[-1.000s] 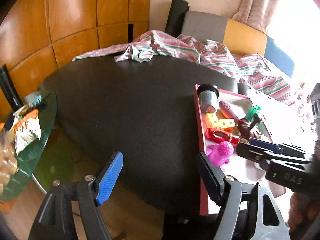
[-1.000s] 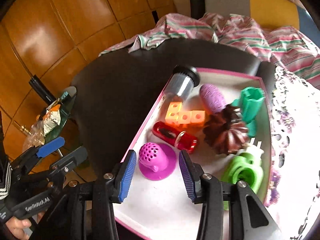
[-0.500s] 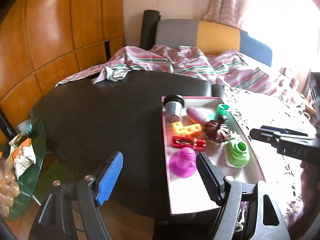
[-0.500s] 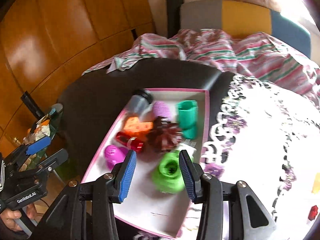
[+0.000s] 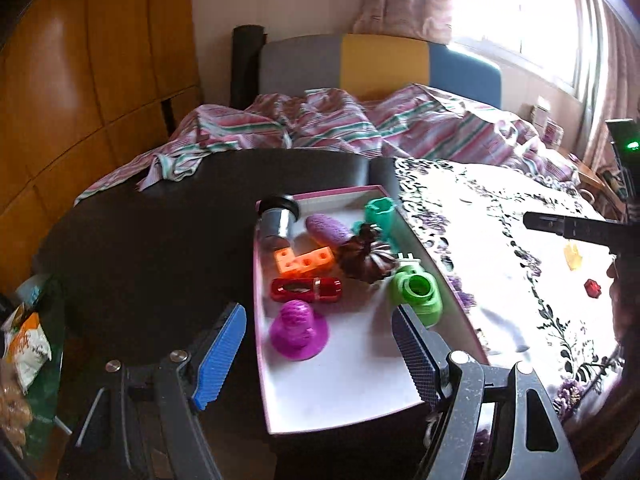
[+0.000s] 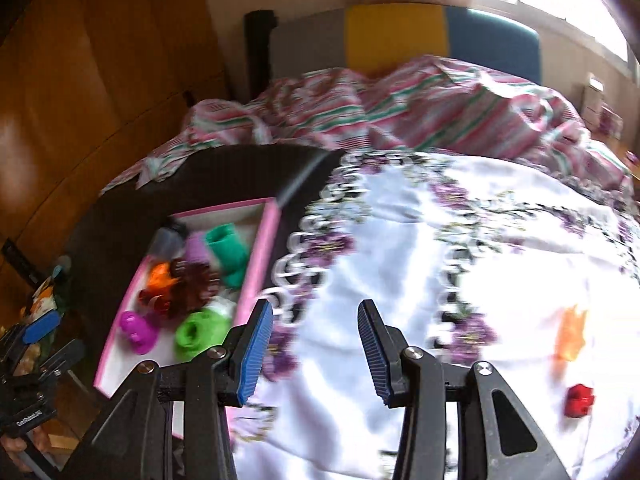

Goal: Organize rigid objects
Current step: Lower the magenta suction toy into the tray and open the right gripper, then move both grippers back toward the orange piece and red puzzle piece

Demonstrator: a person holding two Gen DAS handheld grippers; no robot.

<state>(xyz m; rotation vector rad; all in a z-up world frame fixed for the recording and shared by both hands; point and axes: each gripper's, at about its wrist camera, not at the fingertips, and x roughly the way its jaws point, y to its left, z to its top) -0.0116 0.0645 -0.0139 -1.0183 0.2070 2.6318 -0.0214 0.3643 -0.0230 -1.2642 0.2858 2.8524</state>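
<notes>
- Left gripper point(image 5: 316, 354): jaws spread wide, nothing between them, held low at the near end of the pink-rimmed tray point(image 5: 440, 280), pointing along its length.
- Right gripper point(image 6: 316, 354): jaws wide apart, empty, hovering over the white floral tablecloth point(image 6: 460, 260), just right of the tray point(image 6: 266, 240). This view is motion-blurred.
- Right gripper also shows in the left wrist view as a dark bar point(image 5: 572, 228) at the right edge, above the cloth point(image 5: 500, 240).
- Tray contents, far to near: grey cylinder with black cap point(image 5: 276, 220) lying down, purple oval piece point(image 5: 328, 229), teal cup shape point(image 5: 382, 216), orange holed block point(image 5: 304, 260), dark brown fluted piece point(image 5: 366, 258), red cylinder point(image 5: 306, 289), green ring piece point(image 5: 416, 292), magenta domed piece point(image 5: 298, 330) nearest the left gripper.
- Orange block, brown piece and red cylinder sit close together mid-tray; exact contact unclear.
- Loose on the cloth, well apart from the tray: small red piece point(image 6: 578, 400) and translucent orange piece point(image 6: 572, 336); both also seen in the left view point(image 5: 592, 288), point(image 5: 574, 256).
- Tray sits on a dark round table point(image 5: 160, 240), its right edge along the cloth's lace border.
- Behind: striped pink-green bedding point(image 5: 340, 124), grey-yellow-blue headboard point(image 5: 384, 64), wood panel wall point(image 5: 80, 100), bright window point(image 5: 520, 12) with curtains.
- Far left: glass side table with snack packets point(image 5: 28, 344).
</notes>
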